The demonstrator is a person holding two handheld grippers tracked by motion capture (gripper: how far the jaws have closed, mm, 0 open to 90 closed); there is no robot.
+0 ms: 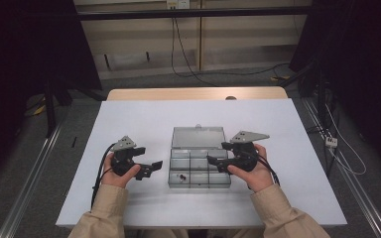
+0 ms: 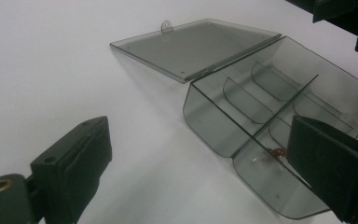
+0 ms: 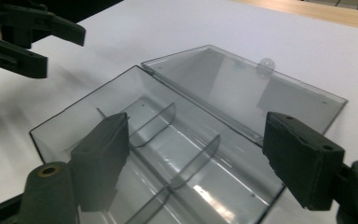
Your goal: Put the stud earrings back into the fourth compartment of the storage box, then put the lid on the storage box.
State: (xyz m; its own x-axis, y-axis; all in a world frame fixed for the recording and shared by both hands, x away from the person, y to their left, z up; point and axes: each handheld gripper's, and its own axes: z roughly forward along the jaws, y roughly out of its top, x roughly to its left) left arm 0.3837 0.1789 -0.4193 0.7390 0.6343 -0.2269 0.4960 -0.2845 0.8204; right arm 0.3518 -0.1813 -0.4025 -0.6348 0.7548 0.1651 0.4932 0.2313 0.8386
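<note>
**Both grippers poised at an open compartment box**

Nearest the person, the left gripper [image 1: 151,167] hovers just off the left wall of the smoky transparent plastic compartment box [image 1: 198,169], jaws spread wide with nothing between them. The right gripper [image 1: 217,157] hangs at the box's right side, its jaws likewise parted and empty, reaching over the tray's rim. The box sits near the middle of the white table [image 1: 129,119], between the two hands.

In the left gripper view, a small reddish-brown item [image 2: 277,152] lies in the near corner cell, beside something pale; what either is cannot be told. The curved dividers [image 3: 186,161] split the tray into cells, most of which look bare.

Beyond the tray, the flat hinged lid [image 1: 198,137] lies fully open on the table, its small round tab [image 3: 265,65] at the far edge.

Judging by this, the step is either fetching the small item or closing the lid. For the first, the left gripper should tilt down so one jaw enters the corner cell cleanly, missing the thin wall, while the right gripper steadies the rim against sliding. For the second, the right gripper should take the lid near its tab and swing it over gently, the left holding the tray.
</note>
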